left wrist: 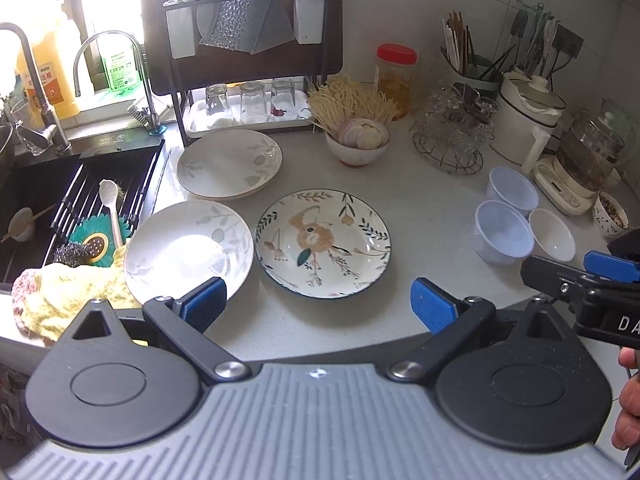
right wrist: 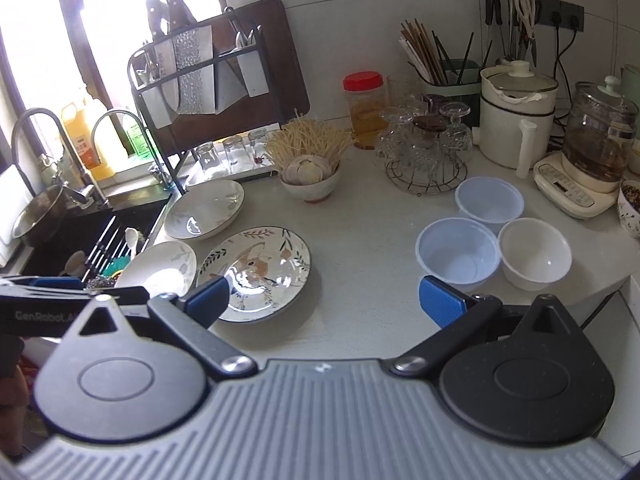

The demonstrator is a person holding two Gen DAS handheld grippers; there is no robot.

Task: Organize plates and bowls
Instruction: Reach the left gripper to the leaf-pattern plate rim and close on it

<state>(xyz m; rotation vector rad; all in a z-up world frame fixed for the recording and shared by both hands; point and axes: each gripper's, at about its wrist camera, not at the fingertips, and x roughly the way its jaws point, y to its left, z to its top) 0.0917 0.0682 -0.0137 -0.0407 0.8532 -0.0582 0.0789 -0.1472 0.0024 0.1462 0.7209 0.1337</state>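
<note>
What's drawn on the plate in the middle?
The middle plate is white with a tan bird and dark green leafy sprigs round the rim. Left wrist view shows it best.

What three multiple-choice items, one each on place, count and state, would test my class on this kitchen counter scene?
1. Where does the patterned plate lie?
A. in the sink
B. on the counter, right of a white plate
C. on the drying rack

2. How many empty small bowls cluster at the counter's right?
A. one
B. three
C. five

3. How are the left claw and right claw?
A. both open, empty
B. both shut on plates
C. left shut on a bowl

Answers: 1 B, it rests flat on the worktop; 2 B, two bluish, one white; 3 A, the blue pads stand wide apart.
</note>
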